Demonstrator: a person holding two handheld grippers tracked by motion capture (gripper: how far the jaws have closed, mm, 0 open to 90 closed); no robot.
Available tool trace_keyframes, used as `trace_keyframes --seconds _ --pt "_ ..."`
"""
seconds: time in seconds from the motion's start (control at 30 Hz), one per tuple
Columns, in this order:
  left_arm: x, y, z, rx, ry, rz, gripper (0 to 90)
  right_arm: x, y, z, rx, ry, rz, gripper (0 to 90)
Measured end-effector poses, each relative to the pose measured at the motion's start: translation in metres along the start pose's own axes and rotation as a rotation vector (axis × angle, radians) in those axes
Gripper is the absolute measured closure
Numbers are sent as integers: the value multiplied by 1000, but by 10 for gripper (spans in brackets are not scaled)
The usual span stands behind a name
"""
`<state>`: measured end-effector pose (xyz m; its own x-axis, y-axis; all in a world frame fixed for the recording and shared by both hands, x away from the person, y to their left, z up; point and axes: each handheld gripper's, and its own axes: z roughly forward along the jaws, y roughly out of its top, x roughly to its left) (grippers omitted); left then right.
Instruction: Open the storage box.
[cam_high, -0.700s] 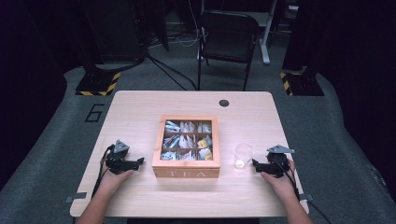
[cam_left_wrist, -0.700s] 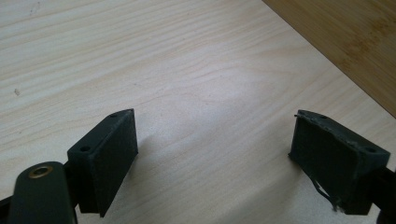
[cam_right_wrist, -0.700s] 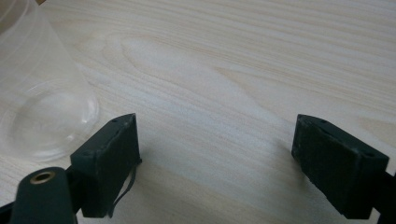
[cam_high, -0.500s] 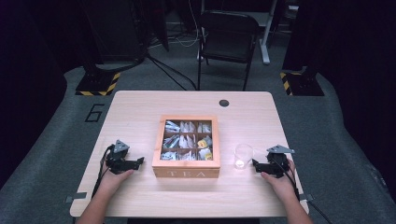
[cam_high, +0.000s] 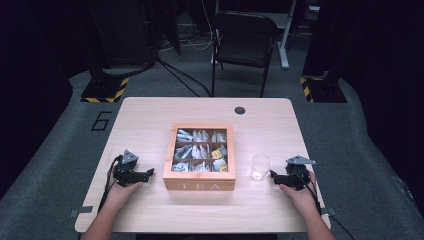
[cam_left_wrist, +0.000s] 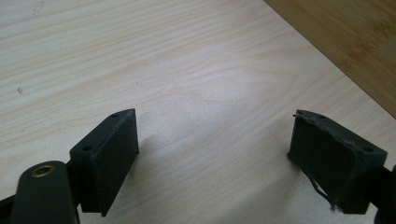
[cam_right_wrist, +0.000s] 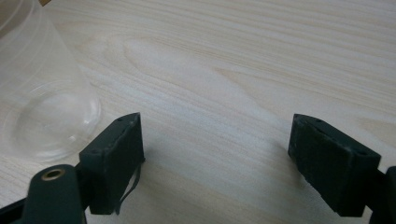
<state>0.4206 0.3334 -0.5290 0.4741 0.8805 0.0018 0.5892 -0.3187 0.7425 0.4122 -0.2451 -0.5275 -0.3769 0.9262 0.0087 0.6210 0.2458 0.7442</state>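
Tea box (cam_high: 200, 155) sits mid-table, open, its compartments holding tea packets; "TEA" is on the front wall facing us. We see the wooden table (cam_high: 150, 115) under everything, with a round grommet hole (cam_high: 240, 110) near the far edge. Clear plastic cup (cam_high: 260, 167) stands upright just right of the box, apart from it. Left gripper (cam_high: 147, 173) rests on the table left of the box, jaws spread wide, nothing between them. Right gripper (cam_high: 274, 176) rests just right of the cup, jaws also wide apart and empty; in the right gripper view the cup (cam_right_wrist: 44, 107) is just beside the left jaw.
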Motion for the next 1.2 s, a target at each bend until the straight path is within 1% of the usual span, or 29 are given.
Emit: trace_keyframes --seconds 0.17,0.23,0.37,0.43,0.5,0.6,0.7,0.73,0.77,0.8,0.83,0.9,0.93,1.0,1.03,1.2 --pt "-1 0 0 -4 7 -6 161 0 0 -1 -4 7 -4 230" --pt "-1 0 0 -4 8 -6 162 0 0 -1 -13 7 -10 239" --pt "-1 -1 0 -8 6 -11 166 0 -1 -1 -15 0 -3 255" --pt "-1 -1 0 -18 12 -12 195 0 -1 -1 -16 -2 -1 262" --pt "-1 -1 -1 -12 5 -13 223 0 -1 -1 -17 -1 2 269" --pt "-1 -1 -2 -12 5 -12 236 -1 0 -2 -16 -3 8 329" --pt "-2 0 -3 -14 7 -10 309 -1 0 -4 -8 -8 13 395" --pt "-2 0 -3 -19 9 -11 321 -1 0 -5 -4 -7 13 419" --pt "-3 0 -4 -16 7 -3 335 -1 1 -6 -1 -9 19 429" --pt "-3 0 -5 -7 1 -6 351 -2 1 -7 4 -13 2 440" --pt "-4 1 -5 -6 -1 -1 360 -1 1 -8 -9 -21 4 450" --pt "-5 1 -6 3 -5 5 376 -1 3 -11 -14 -27 -2 453" --pt "-6 2 -7 4 -6 9 385 -1 4 -13 -22 -36 -16 454" --pt "-7 2 -8 0 -10 10 403 0 5 -16 -33 -42 -28 460" --pt "-9 3 -10 -6 -14 16 411 1 6 -17 -36 -43 -23 461" --pt "-13 5 -15 -15 -27 19 434 2 7 -22 -40 -41 -20 465"
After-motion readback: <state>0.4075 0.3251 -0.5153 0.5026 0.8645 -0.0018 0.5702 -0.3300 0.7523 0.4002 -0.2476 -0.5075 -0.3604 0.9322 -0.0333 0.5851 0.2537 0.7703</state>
